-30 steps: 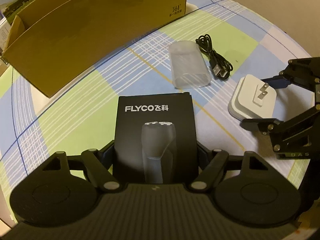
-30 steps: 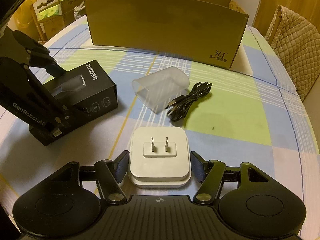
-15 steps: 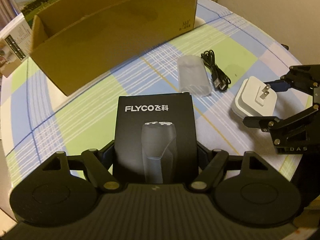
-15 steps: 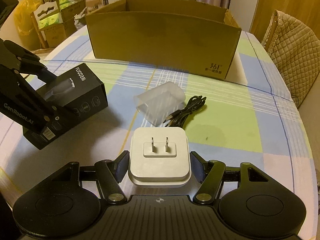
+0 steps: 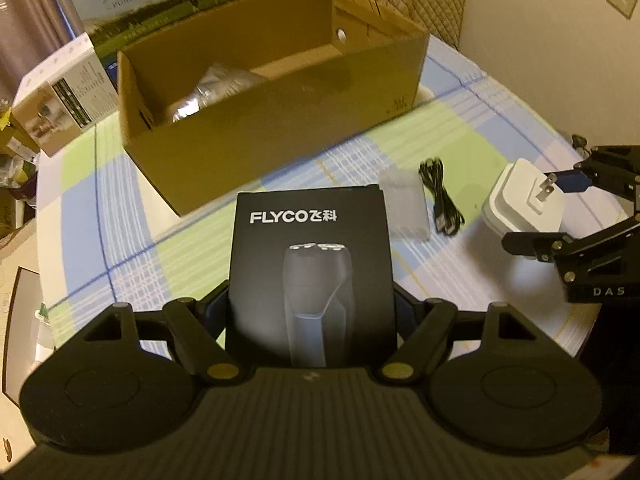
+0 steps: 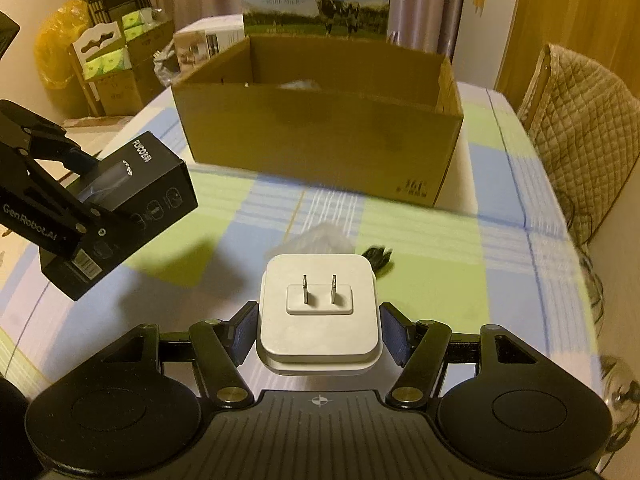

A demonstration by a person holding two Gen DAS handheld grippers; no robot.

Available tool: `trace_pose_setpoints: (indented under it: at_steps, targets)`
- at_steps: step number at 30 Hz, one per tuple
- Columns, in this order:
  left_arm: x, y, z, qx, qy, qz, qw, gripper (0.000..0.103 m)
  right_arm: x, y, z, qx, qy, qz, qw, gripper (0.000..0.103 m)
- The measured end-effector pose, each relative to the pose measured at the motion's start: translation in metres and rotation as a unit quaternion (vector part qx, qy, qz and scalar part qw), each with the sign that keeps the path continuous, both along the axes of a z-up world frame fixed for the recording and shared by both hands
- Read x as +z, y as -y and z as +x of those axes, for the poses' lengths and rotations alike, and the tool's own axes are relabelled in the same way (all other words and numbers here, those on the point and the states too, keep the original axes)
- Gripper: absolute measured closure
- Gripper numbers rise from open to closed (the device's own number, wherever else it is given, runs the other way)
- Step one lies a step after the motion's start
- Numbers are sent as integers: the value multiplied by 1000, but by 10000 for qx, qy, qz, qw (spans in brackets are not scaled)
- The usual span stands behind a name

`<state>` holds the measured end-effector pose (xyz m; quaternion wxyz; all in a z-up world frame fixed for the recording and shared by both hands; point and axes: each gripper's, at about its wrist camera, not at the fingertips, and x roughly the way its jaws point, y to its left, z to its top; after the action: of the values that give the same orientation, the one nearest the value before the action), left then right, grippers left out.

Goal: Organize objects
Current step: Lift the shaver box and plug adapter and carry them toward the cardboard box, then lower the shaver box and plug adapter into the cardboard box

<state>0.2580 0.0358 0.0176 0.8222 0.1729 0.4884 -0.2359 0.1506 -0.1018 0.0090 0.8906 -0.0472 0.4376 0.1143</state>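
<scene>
While both loads hang above the checked tabletop (image 6: 500, 264), nothing of this batch has yet gone into the cardboard box (image 5: 280, 120). The left tongs (image 5: 312, 312) are closed on the sides of the black shaver carton (image 5: 310, 264), held upright with its printed face to the camera; in the right view the carton sits at nine o'clock, clear of the cloth with its shadow beneath it. The right tongs (image 6: 318, 332) are pressed against the two flanks of the white plug adapter (image 6: 318, 312), prongs facing up, also lifted.

Two things lie loose on the tabletop: a frosted plastic cap (image 5: 404, 212) and, just beside it, a coiled black cable (image 5: 440, 200), both at about one o'clock from the carton in the left view. The box stands open at twelve o'clock, and something pale and crinkled, too blurred to name, already rests inside it.

By my reckoning the job is near its middle: two items are gripped and need delivering, and two more await a pickup.
</scene>
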Motion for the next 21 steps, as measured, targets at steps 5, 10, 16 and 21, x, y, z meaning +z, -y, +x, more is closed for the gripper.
trace_pose_setpoints:
  at_steps: [5, 10, 16, 21]
  targets:
    - [24, 4, 11, 144, 56, -64, 9999, 28, 20, 6, 9, 65, 27, 37, 10000, 42]
    - [46, 9, 21, 169, 99, -136, 9997, 28, 39, 12, 21, 150, 53, 45, 9999, 42]
    - [73, 8, 45, 311, 77, -350, 9989, 28, 65, 20, 45, 207, 73, 122, 9997, 42]
    - [94, 10, 72, 409, 221, -273, 9985, 28, 89, 25, 77, 240, 114, 154, 9995, 42]
